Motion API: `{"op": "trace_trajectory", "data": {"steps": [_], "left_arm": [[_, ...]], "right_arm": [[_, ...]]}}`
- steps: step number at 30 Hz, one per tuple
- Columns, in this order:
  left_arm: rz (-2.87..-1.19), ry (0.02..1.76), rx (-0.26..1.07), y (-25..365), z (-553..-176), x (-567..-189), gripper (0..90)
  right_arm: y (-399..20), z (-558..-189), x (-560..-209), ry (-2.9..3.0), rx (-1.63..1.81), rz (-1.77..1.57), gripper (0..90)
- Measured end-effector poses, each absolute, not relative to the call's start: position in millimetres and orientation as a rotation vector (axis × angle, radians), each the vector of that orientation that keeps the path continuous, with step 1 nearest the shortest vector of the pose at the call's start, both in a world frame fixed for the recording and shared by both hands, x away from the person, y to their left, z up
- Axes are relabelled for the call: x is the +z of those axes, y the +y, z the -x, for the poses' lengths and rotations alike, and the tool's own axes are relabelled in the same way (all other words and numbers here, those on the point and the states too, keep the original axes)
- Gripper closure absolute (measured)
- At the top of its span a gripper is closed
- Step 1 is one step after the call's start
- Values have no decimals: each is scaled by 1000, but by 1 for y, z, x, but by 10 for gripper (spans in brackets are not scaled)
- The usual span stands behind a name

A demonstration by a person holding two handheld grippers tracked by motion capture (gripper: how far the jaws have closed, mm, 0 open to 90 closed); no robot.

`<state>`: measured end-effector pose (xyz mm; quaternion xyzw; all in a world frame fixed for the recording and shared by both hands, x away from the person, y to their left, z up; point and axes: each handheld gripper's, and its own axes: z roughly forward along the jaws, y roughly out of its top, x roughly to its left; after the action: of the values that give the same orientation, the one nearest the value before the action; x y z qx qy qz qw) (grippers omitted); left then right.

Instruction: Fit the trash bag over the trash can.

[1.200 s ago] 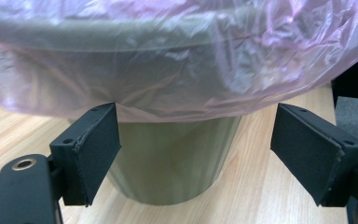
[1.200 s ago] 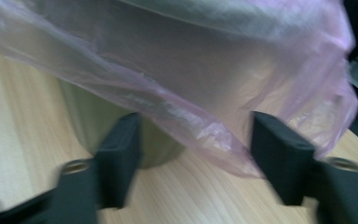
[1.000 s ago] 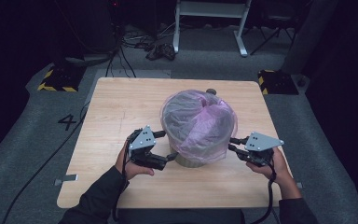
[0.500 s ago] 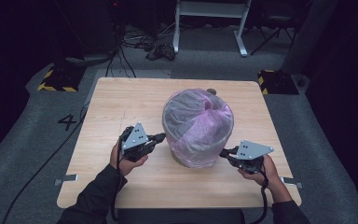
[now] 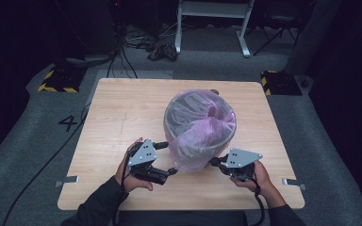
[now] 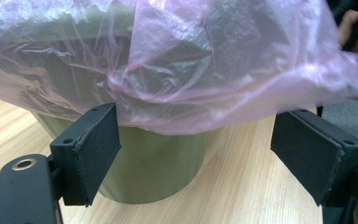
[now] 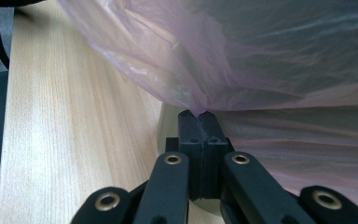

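An olive-green bin [image 6: 154, 163] stands mid-table under a thin pink plastic bag [image 5: 202, 127] that drapes over its top and sides. At the bin's near left side, my left gripper [image 5: 167, 158] is open. Its jaws have just been opening, and the bag's loose hem [image 6: 186, 119] hangs between the wide-apart pads [image 6: 95, 149] without being pressed. At the near right side, my right gripper [image 5: 213, 161] is shut on a pinch of the bag's hem [image 7: 186, 100], just above the tabletop.
The wooden table [image 5: 122, 113] has bare board all around the bin. Beyond its far edge are a white metal stand [image 5: 212, 14], cables on the grey floor and two black-and-yellow striped blocks [image 5: 56, 80].
The left jaws, closed half a second ago, now stand wide apart. Both hands have moved nearer to the person, the right one drawing in toward the bin. The bag hangs lower over the bin.
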<state>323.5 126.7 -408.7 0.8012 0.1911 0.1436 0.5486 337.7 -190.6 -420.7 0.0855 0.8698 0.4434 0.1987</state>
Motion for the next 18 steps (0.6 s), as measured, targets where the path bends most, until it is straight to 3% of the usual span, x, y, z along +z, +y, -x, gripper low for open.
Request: {"op": "trace_trajectory", "data": {"steps": [4, 6, 7, 8, 14, 16, 18], "left_arm": [[-1898, 493, 327, 123, -324, -409, 155], [-1891, 519, 398, 121, -322, -409, 158], [-1890, 523, 412, 120, -322, -408, 207], [-1889, 520, 432, 120, -322, -408, 326], [-1855, 533, 551, 126, -326, -405, 796], [-1842, 529, 567, 131, -328, -405, 893], [-1855, 505, 573, 134, -331, -406, 900]], "right_arm": [[-184, -336, -423, 2434, 1224, -233, 900], [-182, -335, -424, 2435, 1211, -227, 900], [-181, -334, -424, 2438, 1203, -222, 900], [-180, -334, -425, 2441, 1207, -220, 900], [-177, -334, -427, 2448, 1197, -219, 900], [-177, -334, -428, 2451, 1200, -225, 900], [-177, -335, -429, 2458, 1194, -230, 900]]}}
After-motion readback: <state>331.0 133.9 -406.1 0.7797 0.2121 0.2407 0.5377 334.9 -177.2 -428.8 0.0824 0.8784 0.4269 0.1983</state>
